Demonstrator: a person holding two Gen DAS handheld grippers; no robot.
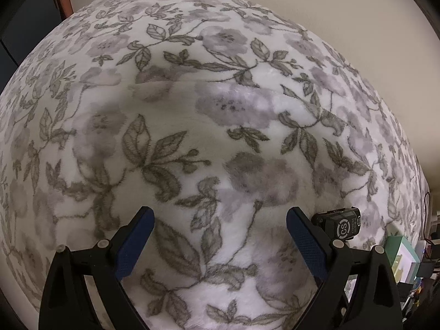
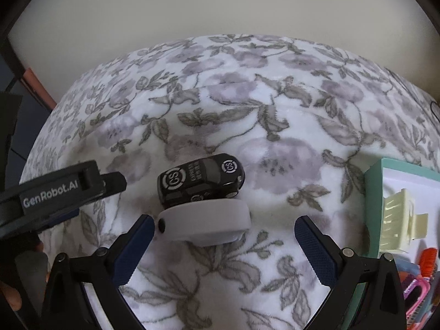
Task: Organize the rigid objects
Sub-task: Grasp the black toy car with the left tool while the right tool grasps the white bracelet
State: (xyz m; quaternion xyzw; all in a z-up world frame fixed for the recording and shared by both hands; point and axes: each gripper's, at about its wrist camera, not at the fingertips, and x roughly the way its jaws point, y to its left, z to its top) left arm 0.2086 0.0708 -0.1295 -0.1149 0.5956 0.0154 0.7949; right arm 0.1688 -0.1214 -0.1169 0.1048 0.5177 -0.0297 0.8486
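A black toy car [image 2: 202, 178] with white CS roundels lies on the floral blanket [image 2: 247, 96]. A pale grey oval puck [image 2: 206, 224] lies just in front of it, touching it. My right gripper [image 2: 224, 229] is open, with the puck between its blue-padded fingers [image 2: 137, 247], nearer the left one. My left gripper [image 1: 220, 229] is open over bare blanket; the car [image 1: 339, 224] pokes out beyond its right finger. In the right wrist view the left gripper's body [image 2: 63, 192] comes in from the left, stopping short of the car.
A mint-green box [image 2: 371, 192] at the right holds a cream hair claw clip [image 2: 398, 228], an orange piece [image 2: 427, 261] and a pink comb [image 2: 418, 297]. A plain wall [image 2: 220, 5] rises behind the bed. The blanket's middle and far side lie bare.
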